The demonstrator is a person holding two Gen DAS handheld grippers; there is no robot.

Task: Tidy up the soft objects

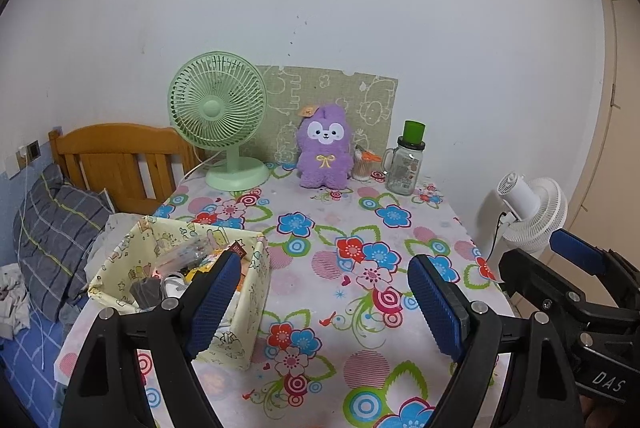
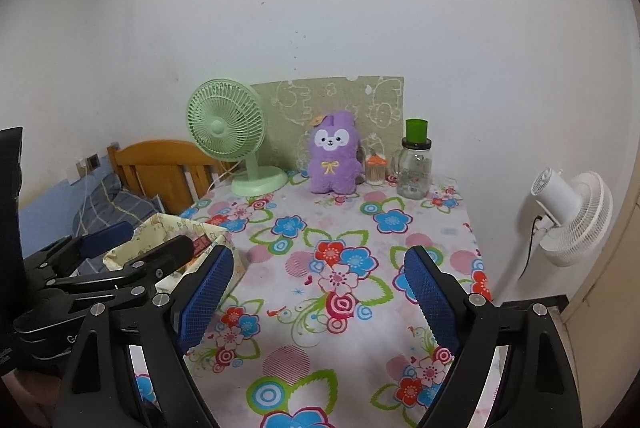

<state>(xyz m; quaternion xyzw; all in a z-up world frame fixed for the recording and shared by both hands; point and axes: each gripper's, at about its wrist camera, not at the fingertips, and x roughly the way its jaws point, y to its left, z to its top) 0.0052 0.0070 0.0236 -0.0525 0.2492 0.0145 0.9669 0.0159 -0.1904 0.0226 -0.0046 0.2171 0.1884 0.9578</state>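
A purple plush toy [image 1: 324, 152] [image 2: 333, 158] sits upright at the far edge of the flowered table [image 1: 340, 228] [image 2: 344, 228], against a green board. A pale yellow fabric box [image 1: 176, 268] [image 2: 172, 232] holding several small items stands at the table's near left. My left gripper [image 1: 324, 276] is open above the near table, with nothing between its blue pads; its left finger overlaps the box. My right gripper [image 2: 320, 268] is open too, empty, well short of the plush. Each gripper shows at the side of the other's view.
A green desk fan [image 1: 218, 116] [image 2: 228, 136] stands left of the plush. A glass jar with a green lid [image 1: 406, 160] [image 2: 416, 164] and a small toothpick holder [image 1: 364, 166] are to its right. A white fan [image 1: 532, 212] [image 2: 572, 220] stands off the table's right edge. A bed with a wooden headboard [image 1: 116, 156] lies left.
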